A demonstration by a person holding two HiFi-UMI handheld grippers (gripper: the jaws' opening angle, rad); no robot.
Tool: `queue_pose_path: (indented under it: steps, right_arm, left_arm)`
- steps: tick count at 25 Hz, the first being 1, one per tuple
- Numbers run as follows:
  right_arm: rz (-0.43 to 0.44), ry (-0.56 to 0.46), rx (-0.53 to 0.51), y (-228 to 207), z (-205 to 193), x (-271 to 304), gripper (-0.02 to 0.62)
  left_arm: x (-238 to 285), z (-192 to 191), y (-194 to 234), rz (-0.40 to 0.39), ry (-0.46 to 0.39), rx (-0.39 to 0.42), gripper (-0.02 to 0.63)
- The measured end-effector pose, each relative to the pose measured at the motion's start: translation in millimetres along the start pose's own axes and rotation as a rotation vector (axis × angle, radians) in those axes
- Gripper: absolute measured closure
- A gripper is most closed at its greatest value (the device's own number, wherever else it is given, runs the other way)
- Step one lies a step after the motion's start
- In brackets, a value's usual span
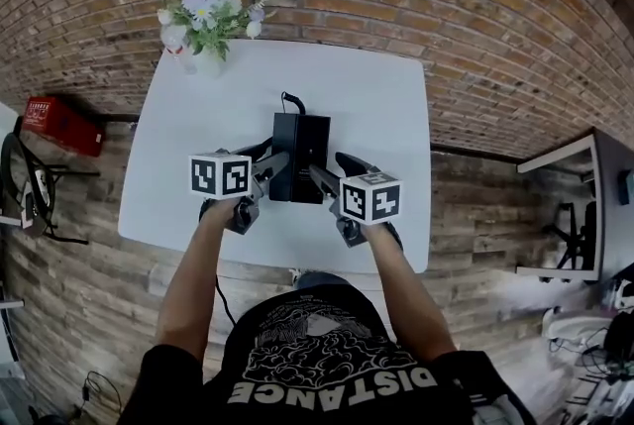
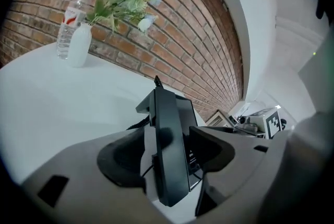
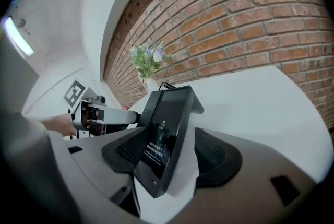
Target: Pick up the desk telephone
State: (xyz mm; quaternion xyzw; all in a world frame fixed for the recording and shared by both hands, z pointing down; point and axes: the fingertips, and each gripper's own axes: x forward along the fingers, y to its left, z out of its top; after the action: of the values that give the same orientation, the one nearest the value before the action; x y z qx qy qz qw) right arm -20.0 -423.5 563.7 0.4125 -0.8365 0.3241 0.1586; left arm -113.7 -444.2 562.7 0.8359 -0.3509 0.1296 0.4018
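Red brick wall (image 1: 446, 7) behind a white rectangular table (image 1: 188, 146). The black desk telephone (image 1: 299, 151) stands mid-table. Left gripper (image 1: 269, 159): jaws wide apart, straddling the phone's left edge, pads not pressing. Right gripper (image 1: 334, 167): likewise wide, around the right edge, nothing gripped. White vase of flowers (image 1: 206, 22) at the far-left corner.

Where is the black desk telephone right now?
In the head view the desk telephone stands in the middle of the white table, between the left gripper and the right gripper, with the flower vase behind it.
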Motion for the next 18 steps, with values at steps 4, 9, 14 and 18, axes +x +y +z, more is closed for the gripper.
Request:
queue_pose_path:
  steps: [4,9,14,18]
  right_arm:
    - [0.047,0.031,0.079,-5.8,-7.4,16.8,0.325]
    - [0.1,0.08,0.123,-5.7,-18.7,29.6,0.325]
    - [0.16,0.096,0.177,-3.2,-19.4,33.7,0.325]
    - [0.17,0.114,0.174,0.5,-22.2,37.2,0.327]
  left_arm:
    - [12.9,-0.2,3.6,-0.058,0.032,-0.035,0.354]
    - [27.4,-10.2,4.3,-0.104,0.079,-0.079,0.354]
    - [33.9,-11.7,2.0,-0.132,0.096,-0.14,0.354]
    - [38.1,-14.3,-0.9,-0.171,0.128,-0.161,0.364]
